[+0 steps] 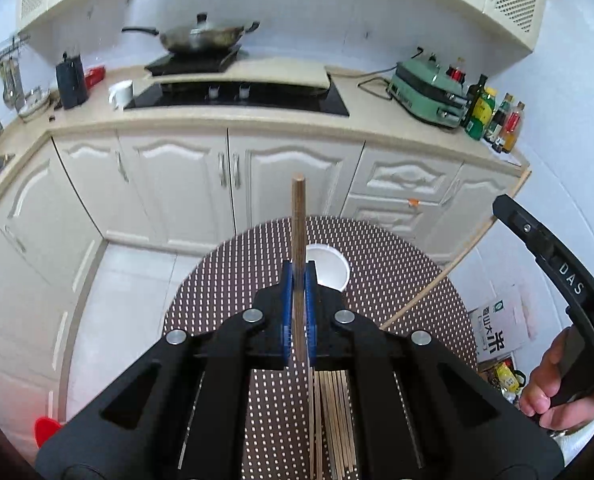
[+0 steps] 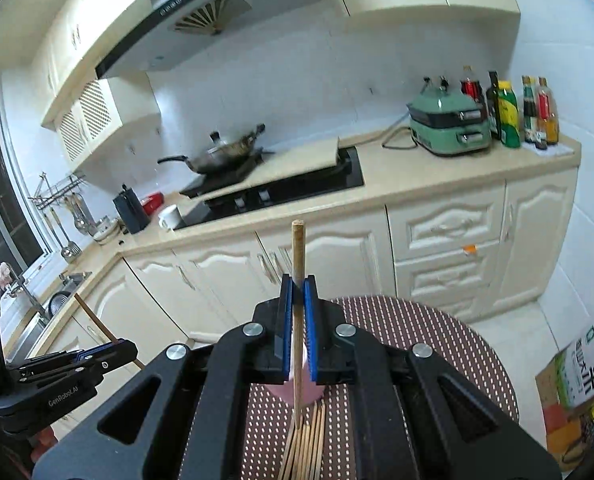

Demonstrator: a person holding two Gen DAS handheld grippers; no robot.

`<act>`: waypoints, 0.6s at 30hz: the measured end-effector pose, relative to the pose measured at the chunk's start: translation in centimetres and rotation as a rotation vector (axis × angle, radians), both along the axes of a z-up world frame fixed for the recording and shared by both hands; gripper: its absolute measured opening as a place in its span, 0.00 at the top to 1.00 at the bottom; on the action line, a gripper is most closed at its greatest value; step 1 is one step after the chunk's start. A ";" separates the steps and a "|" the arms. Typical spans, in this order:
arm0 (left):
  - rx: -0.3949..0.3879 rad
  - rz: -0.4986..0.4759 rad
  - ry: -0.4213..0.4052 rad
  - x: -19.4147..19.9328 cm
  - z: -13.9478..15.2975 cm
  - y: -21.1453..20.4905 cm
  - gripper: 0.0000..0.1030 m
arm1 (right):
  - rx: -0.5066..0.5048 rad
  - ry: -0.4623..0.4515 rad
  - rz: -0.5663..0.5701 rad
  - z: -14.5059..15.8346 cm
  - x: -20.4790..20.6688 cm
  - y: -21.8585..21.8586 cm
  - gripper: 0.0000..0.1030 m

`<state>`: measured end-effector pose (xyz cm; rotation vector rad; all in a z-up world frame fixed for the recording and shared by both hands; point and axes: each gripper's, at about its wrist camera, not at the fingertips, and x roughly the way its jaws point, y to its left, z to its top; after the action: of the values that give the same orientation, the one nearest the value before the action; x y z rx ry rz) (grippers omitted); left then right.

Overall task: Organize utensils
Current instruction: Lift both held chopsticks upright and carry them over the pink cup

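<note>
My left gripper (image 1: pixel 299 276) is shut on a brown wooden chopstick (image 1: pixel 298 240) that stands upright between its blue pads, above a round dotted brown table (image 1: pixel 397 280). A white cup (image 1: pixel 329 268) stands on the table just beyond the fingertips. A bundle of pale chopsticks (image 1: pixel 335 424) lies on the table below the gripper. My right gripper (image 2: pixel 298 286) is shut on a lighter wooden chopstick (image 2: pixel 297 252), also upright. Under it are a pink cup (image 2: pixel 297 384) and the chopstick bundle (image 2: pixel 305 440). The left gripper shows at the left of the right wrist view (image 2: pixel 97 356), holding its chopstick (image 2: pixel 93 320).
The kitchen counter (image 1: pixel 257 120) runs behind the table with a black hob (image 1: pixel 237 96), a wok (image 1: pixel 205 36), a white mug (image 1: pixel 121 94), a green appliance (image 1: pixel 429 92) and bottles (image 1: pixel 493 116). The right gripper's handle (image 1: pixel 565 280) and a hand are at the right. A bag (image 2: pixel 585 376) sits on the floor.
</note>
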<state>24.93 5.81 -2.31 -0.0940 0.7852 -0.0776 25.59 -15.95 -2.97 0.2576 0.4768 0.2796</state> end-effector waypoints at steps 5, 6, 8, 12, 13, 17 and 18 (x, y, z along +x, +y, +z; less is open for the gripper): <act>0.030 -0.008 -0.063 0.5 2.1 -1.0 0.94 | 0.007 -0.041 0.014 1.5 1.1 0.3 0.95; 0.028 -0.008 -0.069 0.6 2.4 -1.2 0.94 | 0.006 -0.045 0.016 1.7 1.3 0.3 0.95; 0.020 -0.007 -0.081 1.1 2.9 -1.3 0.94 | 0.006 -0.056 0.018 2.0 1.8 0.4 0.95; 0.014 -0.003 -0.101 2.4 3.5 -1.6 0.94 | 0.008 -0.067 0.021 2.2 2.9 0.7 0.95; 0.013 -0.003 -0.101 2.7 3.6 -1.7 0.94 | 0.010 -0.067 0.020 2.2 3.3 0.8 0.95; 0.006 -0.003 -0.087 4.5 2.9 -2.1 0.94 | 0.008 -0.053 0.023 1.5 4.8 1.2 0.95; 0.003 -0.004 -0.080 4.9 2.6 -2.1 0.94 | 0.004 -0.047 0.024 1.2 5.1 1.3 0.95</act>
<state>29.87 3.69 0.32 -0.0862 0.7059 -0.0831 30.67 -14.61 -1.77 0.2490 0.4333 0.3091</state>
